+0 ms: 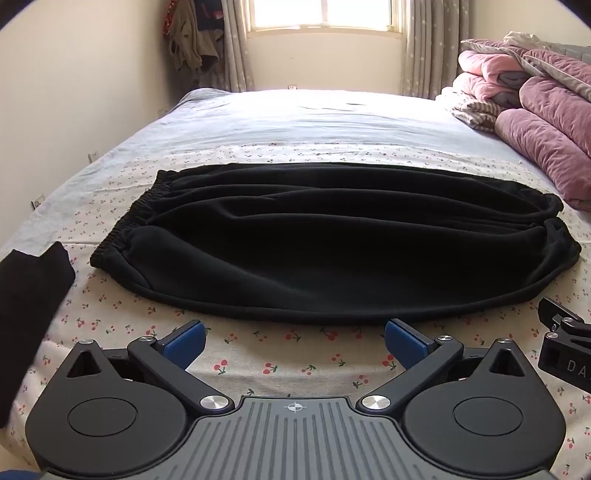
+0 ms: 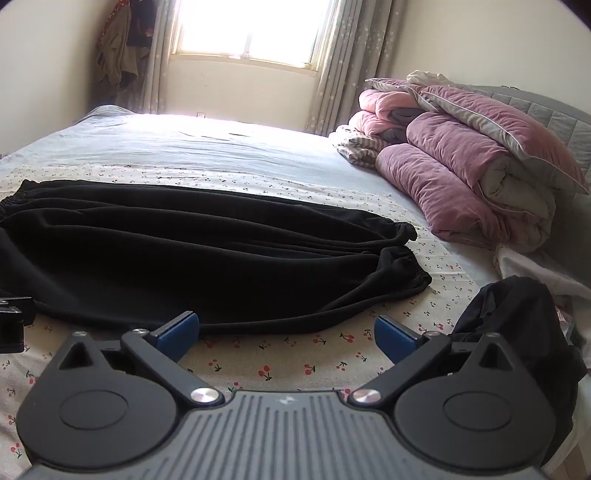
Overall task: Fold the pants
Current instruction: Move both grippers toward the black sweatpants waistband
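Black pants [image 1: 325,240] lie flat across the bed, folded lengthwise with one leg on the other, elastic waistband at the left and cuffs at the right. They also show in the right wrist view [image 2: 192,251]. My left gripper [image 1: 293,341] is open and empty, just short of the pants' near edge at the middle. My right gripper [image 2: 286,338] is open and empty, near the front edge toward the cuff end [image 2: 406,266]. Part of the right gripper [image 1: 565,343] shows at the right edge of the left wrist view.
The bed has a cherry-print sheet [image 1: 295,365] in front and a pale blue sheet [image 1: 295,122] behind. Pink and purple quilts [image 2: 465,166] are piled at the right. Another black garment [image 2: 517,332] lies at the right, and black cloth [image 1: 26,306] at the left. A window [image 1: 325,14] is at the back.
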Motion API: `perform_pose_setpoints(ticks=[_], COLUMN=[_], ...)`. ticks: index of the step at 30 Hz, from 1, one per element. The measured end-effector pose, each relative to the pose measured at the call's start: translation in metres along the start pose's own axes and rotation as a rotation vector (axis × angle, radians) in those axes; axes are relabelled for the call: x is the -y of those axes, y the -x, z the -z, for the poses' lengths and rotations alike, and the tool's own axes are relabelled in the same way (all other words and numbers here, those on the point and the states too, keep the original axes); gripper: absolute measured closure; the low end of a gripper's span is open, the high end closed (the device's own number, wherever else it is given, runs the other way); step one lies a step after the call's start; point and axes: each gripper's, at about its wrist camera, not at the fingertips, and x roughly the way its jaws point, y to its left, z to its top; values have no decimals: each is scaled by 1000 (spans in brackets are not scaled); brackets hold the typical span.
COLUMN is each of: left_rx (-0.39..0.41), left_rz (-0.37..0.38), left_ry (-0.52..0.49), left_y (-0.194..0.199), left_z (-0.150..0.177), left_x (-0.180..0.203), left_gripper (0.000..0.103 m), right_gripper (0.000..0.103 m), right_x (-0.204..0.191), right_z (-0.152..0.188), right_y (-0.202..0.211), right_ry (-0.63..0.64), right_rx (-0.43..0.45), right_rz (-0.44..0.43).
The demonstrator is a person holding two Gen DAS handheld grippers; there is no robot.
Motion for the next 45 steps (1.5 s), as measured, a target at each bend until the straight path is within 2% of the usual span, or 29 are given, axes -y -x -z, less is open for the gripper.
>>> perform_pose_setpoints(ticks=[6,13,18,22,25,27,32,40,45], left_rx=[0,-23,-31,-58,-73,-53,-65,-41,-67], left_rz=[1,-2,-5,-25,3,10,23,-2,8], left_ry=[-8,9,34,46,86,104,131,120,133], left_y=[-9,-11,-17,-21,-25,-27,-35,-38,-45], left_z=[1,1,0,-1,-3,-4,-4,-9,-9], left_x=[-9,-5,-12,-18,-24,-27,-35,-49,-57], left_gripper=[0,0,0,0,0,0,0,0,0], right_gripper=[12,12,12,12,12,12,12,12,12], right_x=[0,2,1,0,0,0,3,3,2], right_z=[1,1,1,0,-1,-2,-4,-5,-8], right_y=[5,-1,-9,-10,-14,-16,-22,-28,-34], right_ry=[-26,-32,-19,-36,-52,-46,-35,-59,-61], right_rx=[-46,-49,-110,-69,-44,-43,-63,-136,-154], right_rz=[-5,6,28,33,34,39,57,3,-13])
